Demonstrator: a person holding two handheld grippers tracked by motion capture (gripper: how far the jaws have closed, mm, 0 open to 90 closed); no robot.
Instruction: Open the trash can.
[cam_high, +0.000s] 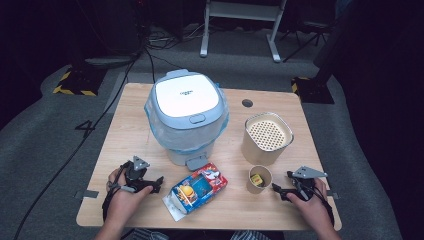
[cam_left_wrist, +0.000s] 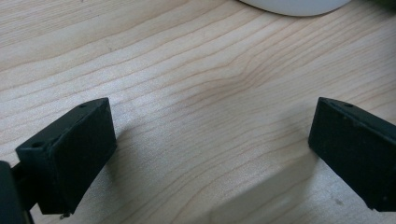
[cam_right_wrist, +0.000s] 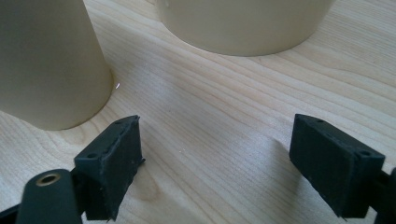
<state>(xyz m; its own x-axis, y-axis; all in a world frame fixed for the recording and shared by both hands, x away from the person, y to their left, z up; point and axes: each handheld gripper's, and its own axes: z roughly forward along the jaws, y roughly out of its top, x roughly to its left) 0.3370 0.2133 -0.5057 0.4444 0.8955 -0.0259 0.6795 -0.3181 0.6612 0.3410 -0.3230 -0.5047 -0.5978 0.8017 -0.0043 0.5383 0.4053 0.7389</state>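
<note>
Both grippers rest empty on the wooden table (cam_high: 125, 125).
Right gripper (cam_high: 278, 190), jaws wide, sits just right of the small tan paper cup (cam_high: 259, 178); left gripper (cam_high: 156, 183), jaws wide, lies farther left, beyond the colourful carton (cam_high: 198, 188).

I see the lidded white bin (cam_high: 187, 117) with its blue liner at twelve o'clock on the desk (cam_high: 125, 130). At two o'clock stands the big perforated-top canister (cam_high: 267, 137); black cables (cam_high: 65, 160) cross the grey floor (cam_high: 45, 130) at nine.
</note>
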